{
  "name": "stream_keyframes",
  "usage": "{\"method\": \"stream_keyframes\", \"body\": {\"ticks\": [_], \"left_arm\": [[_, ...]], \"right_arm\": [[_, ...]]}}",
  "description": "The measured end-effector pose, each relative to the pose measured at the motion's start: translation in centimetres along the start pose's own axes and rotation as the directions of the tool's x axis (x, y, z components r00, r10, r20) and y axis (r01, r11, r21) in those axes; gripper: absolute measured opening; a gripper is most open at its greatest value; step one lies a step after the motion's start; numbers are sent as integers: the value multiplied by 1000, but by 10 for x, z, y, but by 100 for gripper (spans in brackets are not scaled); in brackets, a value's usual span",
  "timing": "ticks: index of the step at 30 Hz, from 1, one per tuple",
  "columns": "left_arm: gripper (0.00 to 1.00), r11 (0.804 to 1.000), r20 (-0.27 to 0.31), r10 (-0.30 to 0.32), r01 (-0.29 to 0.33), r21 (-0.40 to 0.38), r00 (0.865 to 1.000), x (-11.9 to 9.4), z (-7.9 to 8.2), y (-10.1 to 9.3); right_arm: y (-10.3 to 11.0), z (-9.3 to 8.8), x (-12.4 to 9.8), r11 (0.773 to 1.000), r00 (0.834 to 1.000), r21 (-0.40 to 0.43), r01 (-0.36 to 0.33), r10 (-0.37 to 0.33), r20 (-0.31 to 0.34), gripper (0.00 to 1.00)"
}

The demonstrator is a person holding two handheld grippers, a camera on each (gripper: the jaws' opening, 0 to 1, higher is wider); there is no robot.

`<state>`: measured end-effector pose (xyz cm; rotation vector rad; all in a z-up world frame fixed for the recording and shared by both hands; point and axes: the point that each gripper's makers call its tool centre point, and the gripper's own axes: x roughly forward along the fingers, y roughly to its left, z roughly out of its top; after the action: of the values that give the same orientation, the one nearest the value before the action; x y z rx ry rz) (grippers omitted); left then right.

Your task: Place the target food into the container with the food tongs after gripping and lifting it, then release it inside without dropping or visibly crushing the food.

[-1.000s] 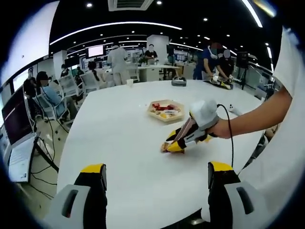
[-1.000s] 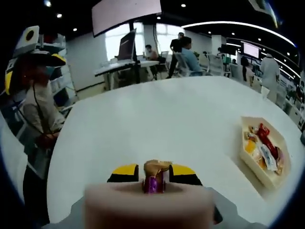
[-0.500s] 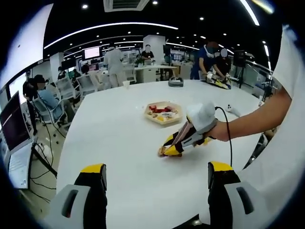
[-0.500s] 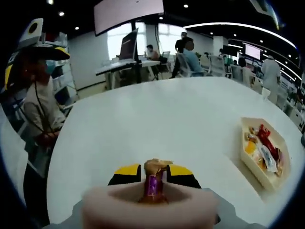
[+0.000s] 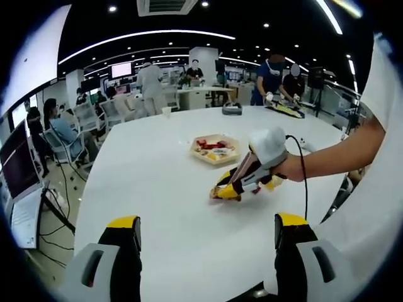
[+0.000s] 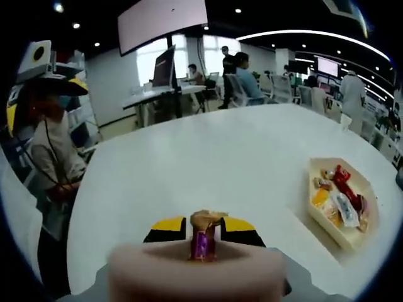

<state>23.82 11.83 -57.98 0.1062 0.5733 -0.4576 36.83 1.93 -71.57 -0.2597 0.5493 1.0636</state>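
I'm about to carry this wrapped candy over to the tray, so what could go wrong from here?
1. The right gripper holds the wrapped candy only at its jaw tips, so it may slip out on the way.
2. The tray already holds several candies; releasing near its low rim could let the piece bounce out.
3. Squeezing harder to prevent a drop might crush the candy.

Both cams low, share table, tray
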Motion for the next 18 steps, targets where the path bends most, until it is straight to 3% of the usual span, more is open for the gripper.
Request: {"method": "stream_keyframes", "body": {"ticks": [18], "left_arm": [[87, 999, 36, -41, 40, 10, 999, 17, 15, -2]], "right_arm": [[-28, 16, -47, 992, 993, 90, 90, -97, 70, 21]]}}
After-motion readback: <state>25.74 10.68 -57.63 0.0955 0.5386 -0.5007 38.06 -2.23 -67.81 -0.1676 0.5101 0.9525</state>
